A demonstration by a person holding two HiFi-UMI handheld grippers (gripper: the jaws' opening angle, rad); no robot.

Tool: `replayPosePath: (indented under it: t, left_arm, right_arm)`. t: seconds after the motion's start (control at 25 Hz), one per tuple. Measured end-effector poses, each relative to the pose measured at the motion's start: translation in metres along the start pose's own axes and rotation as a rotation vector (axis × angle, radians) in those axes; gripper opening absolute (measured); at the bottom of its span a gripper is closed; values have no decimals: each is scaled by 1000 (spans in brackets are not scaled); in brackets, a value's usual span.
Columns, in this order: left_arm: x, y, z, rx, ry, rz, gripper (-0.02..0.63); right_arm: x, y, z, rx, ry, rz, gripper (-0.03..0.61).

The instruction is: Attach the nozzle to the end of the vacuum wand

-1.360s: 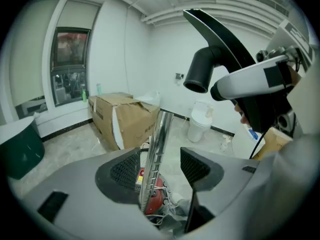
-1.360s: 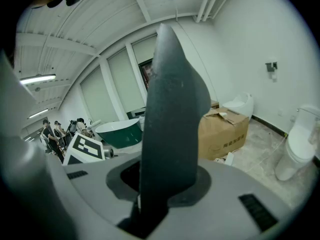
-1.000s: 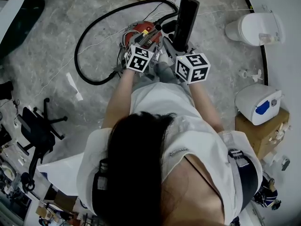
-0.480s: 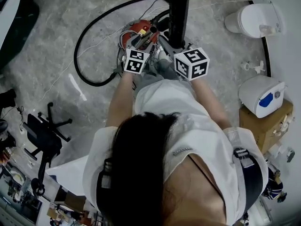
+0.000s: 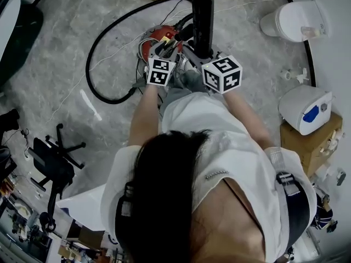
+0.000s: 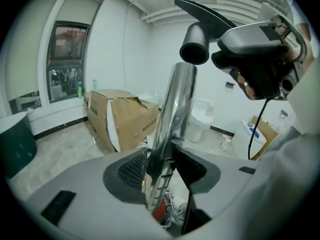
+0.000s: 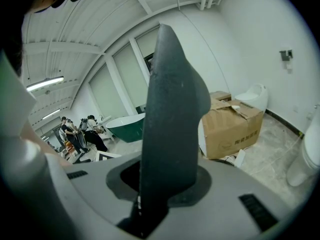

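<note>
left gripper [image 6: 162,179] jaws closing in now, shiny wand [image 6: 175,109] upright between them, not yet tight. right gripper [image 7: 162,184] clamped on the dark nozzle [image 7: 172,109]. in the left gripper view the nozzle's round socket hangs just above the wand's top end. red vacuum [image 5: 156,37] on the floor below.

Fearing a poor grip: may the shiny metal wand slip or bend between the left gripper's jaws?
Probably slippery: the wand looks polished. Likely stiff: a straight metal tube. The left gripper is closing its jaws around it.
</note>
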State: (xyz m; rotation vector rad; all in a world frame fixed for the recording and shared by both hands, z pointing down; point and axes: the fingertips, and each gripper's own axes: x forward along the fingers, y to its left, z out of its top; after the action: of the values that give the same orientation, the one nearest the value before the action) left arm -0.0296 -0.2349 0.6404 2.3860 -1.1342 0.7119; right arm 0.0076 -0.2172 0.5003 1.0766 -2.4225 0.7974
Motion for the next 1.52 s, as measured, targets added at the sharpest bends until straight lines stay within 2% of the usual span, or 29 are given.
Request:
replayPosePath:
  t: [0.4,1.28,1.52]
  left_arm:
    - [-3,0,0,39,-7,-10,170]
    - [-25,-8,-6,53,-21,-4,169]
    - [-25,-11,-6,69,-11,-8,167]
  right_arm:
    - [3,1,3,26,-8,8,101]
    - [9,26,-23,83,70,134,101]
    - [5,27,-25,67,77,127,101]
